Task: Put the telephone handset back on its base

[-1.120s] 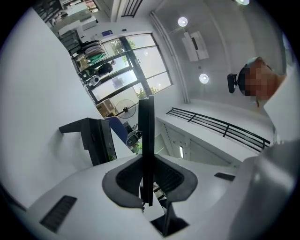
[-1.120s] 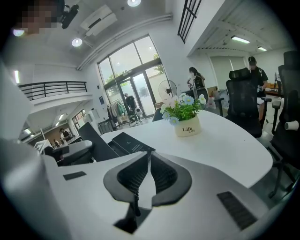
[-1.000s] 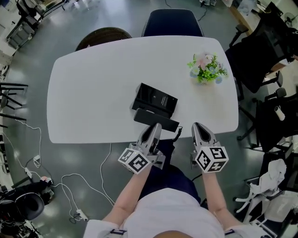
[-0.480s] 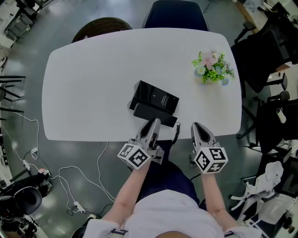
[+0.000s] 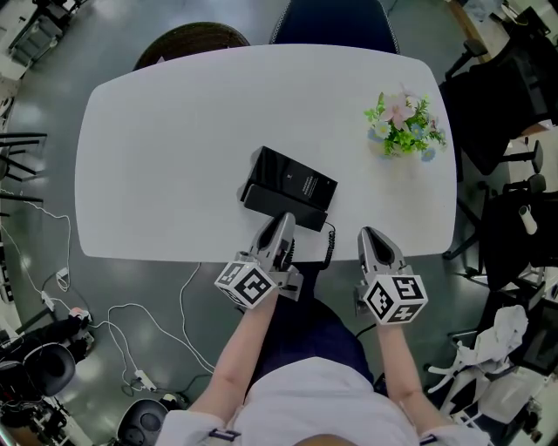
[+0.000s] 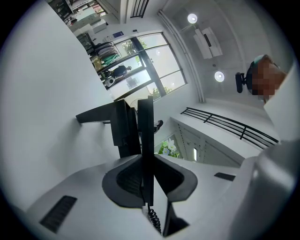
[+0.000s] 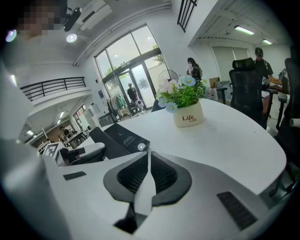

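Note:
The black telephone base (image 5: 295, 181) lies near the middle of the white table (image 5: 174, 139). My left gripper (image 5: 281, 230) is shut on the black handset (image 5: 281, 207), which lies along the base's near edge. In the left gripper view the handset (image 6: 145, 126) stands edge-on between the jaws of the left gripper (image 6: 144, 157), with the base (image 6: 123, 126) just behind it. Its coiled cord (image 5: 330, 248) hangs off the table's front edge. My right gripper (image 5: 373, 246) hovers at the front edge to the right, shut and empty. In the right gripper view the base (image 7: 124, 137) lies ahead to the left of the right gripper (image 7: 149, 157).
A potted flower plant (image 5: 405, 126) stands at the table's far right, seen also in the right gripper view as a white flower pot (image 7: 187, 115). A dark chair (image 5: 331, 22) and a brown round seat (image 5: 187, 39) stand beyond the far edge. Black office chairs (image 5: 506, 78) are on the right; cables (image 5: 131, 322) lie on the floor at left.
My left gripper has carried the handset forward, from near the table's front edge up against the base's near side. The right gripper has stayed in place.

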`<state>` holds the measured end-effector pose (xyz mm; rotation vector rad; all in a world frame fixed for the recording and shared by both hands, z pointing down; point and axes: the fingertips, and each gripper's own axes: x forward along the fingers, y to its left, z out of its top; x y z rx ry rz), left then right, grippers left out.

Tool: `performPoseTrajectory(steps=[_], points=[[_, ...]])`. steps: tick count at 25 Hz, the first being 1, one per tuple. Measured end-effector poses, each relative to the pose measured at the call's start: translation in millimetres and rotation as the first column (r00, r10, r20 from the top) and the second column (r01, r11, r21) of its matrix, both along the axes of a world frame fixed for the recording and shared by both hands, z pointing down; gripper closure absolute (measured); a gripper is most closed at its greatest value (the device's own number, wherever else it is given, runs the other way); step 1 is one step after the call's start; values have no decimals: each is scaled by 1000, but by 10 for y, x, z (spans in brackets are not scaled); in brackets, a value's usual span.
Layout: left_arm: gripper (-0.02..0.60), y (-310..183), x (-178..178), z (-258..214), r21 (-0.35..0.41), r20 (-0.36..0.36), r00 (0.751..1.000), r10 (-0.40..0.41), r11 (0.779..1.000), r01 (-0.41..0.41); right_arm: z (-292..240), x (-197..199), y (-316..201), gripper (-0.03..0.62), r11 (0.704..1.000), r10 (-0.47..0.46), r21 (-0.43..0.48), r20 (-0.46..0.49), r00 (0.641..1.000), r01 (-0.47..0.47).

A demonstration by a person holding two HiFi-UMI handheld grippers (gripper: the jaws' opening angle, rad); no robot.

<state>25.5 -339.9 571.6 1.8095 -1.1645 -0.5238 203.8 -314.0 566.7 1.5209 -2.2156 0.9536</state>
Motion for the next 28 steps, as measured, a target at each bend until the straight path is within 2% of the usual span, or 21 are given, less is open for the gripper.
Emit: performPoseTrajectory(steps=[8,13,21,28], points=[[506,-50,-66,111,-50,-33,999,-24,998,22,8,16,-11,553,1000,-6,-5,-1,1000,6],[505,-69,-68,202,-137,-88,995,-37,990,24,13,12,-26,553,1000,-5,-5,2,1000,5],[503,-76,-70,227,-139,-68,997,-49,989,39,-13,-32,-33,553,1000,0,9,9,1000,0],[497,-62,-70,245,-160,7,1000,-13,987,14,-93,-30,35,553,999,8,31,4,1000,-8]])
